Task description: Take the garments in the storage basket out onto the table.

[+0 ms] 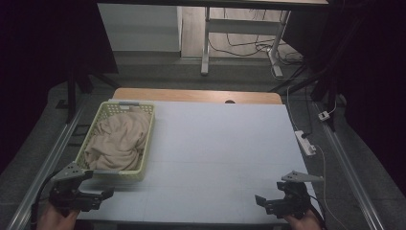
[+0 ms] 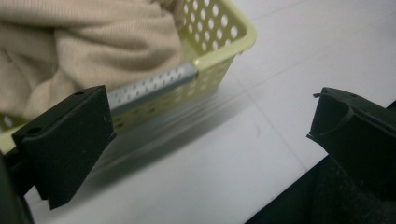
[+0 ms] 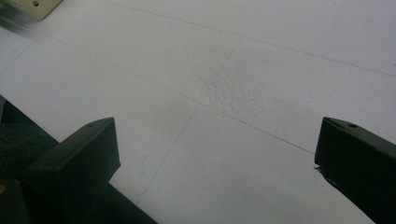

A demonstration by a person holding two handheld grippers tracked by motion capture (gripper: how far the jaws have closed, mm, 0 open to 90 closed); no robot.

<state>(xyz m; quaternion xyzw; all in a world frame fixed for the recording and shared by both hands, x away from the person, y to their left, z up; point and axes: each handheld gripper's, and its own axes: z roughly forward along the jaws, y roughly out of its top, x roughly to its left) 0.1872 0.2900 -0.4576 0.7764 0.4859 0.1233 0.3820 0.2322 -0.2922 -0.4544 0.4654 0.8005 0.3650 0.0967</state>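
A pale yellow perforated basket [image 1: 148, 140] stands on the left side of the white table, with a crumpled beige cloth [image 1: 119, 139] inside. In the left gripper view the basket [image 2: 219, 51] and the cloth [image 2: 88, 46] lie close ahead, the basket's grey handle [image 2: 154, 84] facing me. My left gripper [image 1: 103, 195] hovers open at the table's near left corner, just in front of the basket, nothing between its jaws. My right gripper [image 1: 262, 201] stands open at the near right edge, over bare table. In the gripper views, the left gripper [image 2: 210, 135] and right gripper [image 3: 215, 154] both have wide gaps.
The white table top [image 1: 220, 143] stretches wide between basket and right edge. A wooden strip [image 1: 191, 95] borders its far side. A white power strip [image 1: 305, 143] and cables lie on the floor at the right. Desk legs [image 1: 206, 43] stand beyond.
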